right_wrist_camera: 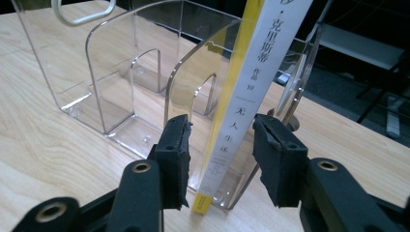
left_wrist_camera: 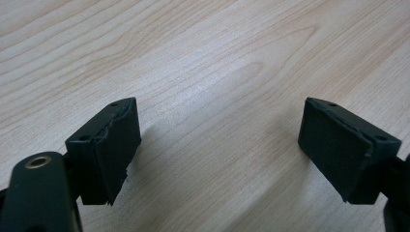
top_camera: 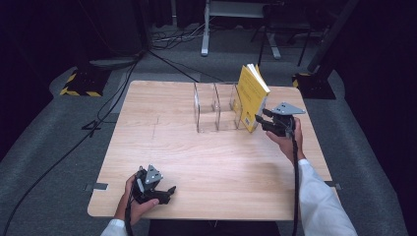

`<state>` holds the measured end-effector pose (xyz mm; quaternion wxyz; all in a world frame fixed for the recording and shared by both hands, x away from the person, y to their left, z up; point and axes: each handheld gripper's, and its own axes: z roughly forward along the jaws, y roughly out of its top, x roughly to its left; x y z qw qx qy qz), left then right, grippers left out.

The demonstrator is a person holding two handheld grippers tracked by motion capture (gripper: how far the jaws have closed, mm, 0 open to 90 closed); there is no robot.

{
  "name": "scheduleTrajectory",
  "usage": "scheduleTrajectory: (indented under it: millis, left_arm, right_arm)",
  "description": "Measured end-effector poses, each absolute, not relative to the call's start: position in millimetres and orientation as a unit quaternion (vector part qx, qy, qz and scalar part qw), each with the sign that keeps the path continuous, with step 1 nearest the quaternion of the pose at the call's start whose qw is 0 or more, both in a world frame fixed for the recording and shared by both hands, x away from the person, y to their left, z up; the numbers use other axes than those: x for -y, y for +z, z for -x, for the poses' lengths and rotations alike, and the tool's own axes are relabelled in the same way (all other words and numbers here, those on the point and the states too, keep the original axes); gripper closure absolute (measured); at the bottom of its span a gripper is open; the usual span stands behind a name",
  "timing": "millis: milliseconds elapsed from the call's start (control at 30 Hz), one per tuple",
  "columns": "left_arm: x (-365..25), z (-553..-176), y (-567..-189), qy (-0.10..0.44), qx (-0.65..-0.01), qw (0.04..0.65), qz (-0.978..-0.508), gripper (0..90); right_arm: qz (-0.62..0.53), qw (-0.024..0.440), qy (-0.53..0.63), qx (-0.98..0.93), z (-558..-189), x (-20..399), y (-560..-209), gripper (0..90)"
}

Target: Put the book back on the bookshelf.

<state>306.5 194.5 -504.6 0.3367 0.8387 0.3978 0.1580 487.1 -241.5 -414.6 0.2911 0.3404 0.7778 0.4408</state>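
Standing tilted in the rightmost compartment of a clear acrylic rack (top_camera: pixel 216 105), a yellow book (top_camera: pixel 252 96) is seen in the high view near the far right part of the wooden bench (top_camera: pixel 206 167). Its top leans away from the rack's other compartments, toward the right edge of the bench, and its lower end rests inside the compartment. In the right gripper view, the book's white spine (right_wrist_camera: pixel 256 82) with printed characters is shown facing the camera, bordered by a yellow cover edge, and the book's foot is seen between the curved transparent walls of the rack (right_wrist_camera: pixel 145 72).

The right gripper (top_camera: pixel 263 121) is held at the book's lower near corner by a hand in a white sleeve. Its fingers (right_wrist_camera: pixel 176 159) are released: in the right gripper view a gap is visible on each side of the spine, so the book stands between the pads without being pressed by either.

The left gripper (top_camera: pixel 167 191) is rested at the near left edge of the bench, well apart from the rack and the book, with a hand wrapped around its body. Its fingers (left_wrist_camera: pixel 116 145) are spread wide, and bare wood grain is seen between them in the left gripper view; nothing is grasped.

Cables are seen on the grey floor (top_camera: pixel 59 147) beyond the bench.
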Motion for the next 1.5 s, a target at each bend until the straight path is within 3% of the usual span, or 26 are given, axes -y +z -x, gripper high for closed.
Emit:
scheduleTrajectory:
  millis: [767, 1333, 1500]
  left_arm:
    - [-194.2, -306.0, -504.7, 0.157, -0.401, 0.338, -0.837, 15.7]
    - [-194.2, -305.9, -504.8, 0.156, -0.401, 0.338, -0.837, 15.6]
    - [-194.1, -305.9, -504.7, 0.156, -0.402, 0.338, -0.837, 15.6]
  right_arm:
    - [-0.312, 0.263, 0.411, -0.815, -459.0, 256.8, -405.7, 46.1]
    - [-0.275, 0.245, 0.370, -0.853, -418.7, 272.3, -413.0, 41.8]
    - [-0.273, 0.237, 0.369, -0.856, -407.3, 278.3, -417.2, 36.8]
